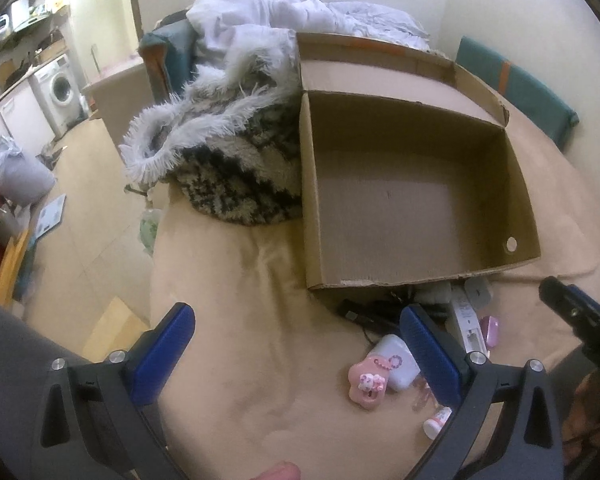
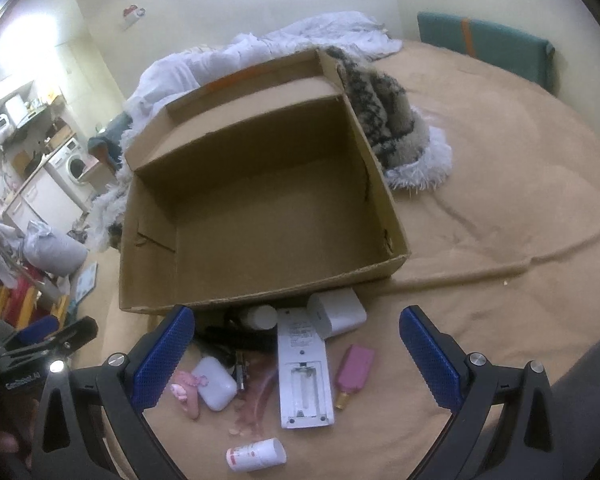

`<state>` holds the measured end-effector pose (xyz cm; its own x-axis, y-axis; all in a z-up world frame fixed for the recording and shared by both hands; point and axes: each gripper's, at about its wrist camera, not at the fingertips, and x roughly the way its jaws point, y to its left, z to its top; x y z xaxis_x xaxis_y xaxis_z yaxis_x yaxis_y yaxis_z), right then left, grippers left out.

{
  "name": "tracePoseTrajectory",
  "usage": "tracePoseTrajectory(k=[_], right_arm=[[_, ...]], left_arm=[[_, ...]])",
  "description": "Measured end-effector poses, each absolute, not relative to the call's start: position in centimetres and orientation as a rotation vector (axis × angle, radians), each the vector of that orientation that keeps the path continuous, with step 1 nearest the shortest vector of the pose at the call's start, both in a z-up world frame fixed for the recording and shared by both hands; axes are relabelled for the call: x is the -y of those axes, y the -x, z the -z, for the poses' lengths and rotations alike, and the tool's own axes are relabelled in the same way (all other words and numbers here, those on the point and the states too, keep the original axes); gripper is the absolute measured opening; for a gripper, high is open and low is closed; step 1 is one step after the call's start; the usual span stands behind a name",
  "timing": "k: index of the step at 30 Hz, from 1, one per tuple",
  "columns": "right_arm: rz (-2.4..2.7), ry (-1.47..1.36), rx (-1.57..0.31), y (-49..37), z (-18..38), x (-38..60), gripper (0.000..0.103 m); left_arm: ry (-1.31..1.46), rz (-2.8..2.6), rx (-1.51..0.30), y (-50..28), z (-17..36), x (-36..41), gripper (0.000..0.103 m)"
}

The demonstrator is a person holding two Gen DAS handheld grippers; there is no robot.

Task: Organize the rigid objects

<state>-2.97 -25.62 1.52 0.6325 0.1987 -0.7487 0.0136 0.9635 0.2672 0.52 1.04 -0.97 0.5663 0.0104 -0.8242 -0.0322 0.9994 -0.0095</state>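
The small rigid things lie in a loose cluster on the tan bedspread (image 2: 480,200), just in front of the near wall of the open cardboard box (image 2: 260,200), whose floor shows nothing in it. From the right gripper (image 2: 296,356), whose blue fingers stand spread wide with nothing between the pads, the white remote control (image 2: 304,364) lies straight ahead at about 12 o'clock, back-side up with its battery bay open; its long axis runs from 6 to 12 o'clock, along the fingers' reach, so the jaws would span its narrow width as they stand. A pink bottle with a gold cap (image 2: 356,370) lies just beside it at 2 o'clock, a white earbud case (image 2: 214,388) at 10 o'clock, a white tube with a red mark (image 2: 256,456) at 6 o'clock, and a white power adapter (image 2: 336,314) touches the remote's far end. The left gripper (image 1: 296,356) is also spread and empty, but it faces bare bedspread; the cluster sits off at its 3 o'clock, partly behind its right finger, with a pink charm (image 1: 368,386) nearest. The right hand is the nearer one, I judge. A tangle of black cord (image 2: 236,338) and a white cylinder (image 2: 262,316) by the box wall are half hidden and hard to name; the pale pink scraps near the remote are too blurred to identify.
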Motion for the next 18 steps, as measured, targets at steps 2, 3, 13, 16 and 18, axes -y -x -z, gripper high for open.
tracePoseTrajectory(k=[2,3,13,16,18], right_arm=[[-0.103,-0.269,-0.875,2.8,-1.6,25.6,0.103],[-0.1,-0.272,-0.871,2.8,-1.6,25.6,0.103],[-0.063,-0.345,-0.918,2.7,-1.0,27.1,0.103],[-0.065,-0.34,-0.943,2.5,-0.5,26.9,0.103],[-0.075,-0.335,-0.95,2.6,-0.4,26.8,0.103]], left_arm=[[0.017,-0.028,-0.984,-0.6,1.2,-1.1,0.102],[0.017,-0.025,-0.997,-0.6,1.4,-1.1,0.102],[0.106,0.062,-1.307,-2.2,7.2,-0.5,0.077],[-0.038,0.164,-1.402,-1.7,9.9,2.8,0.075],[-0.091,0.175,-1.402,-1.4,10.7,3.9,0.064]])
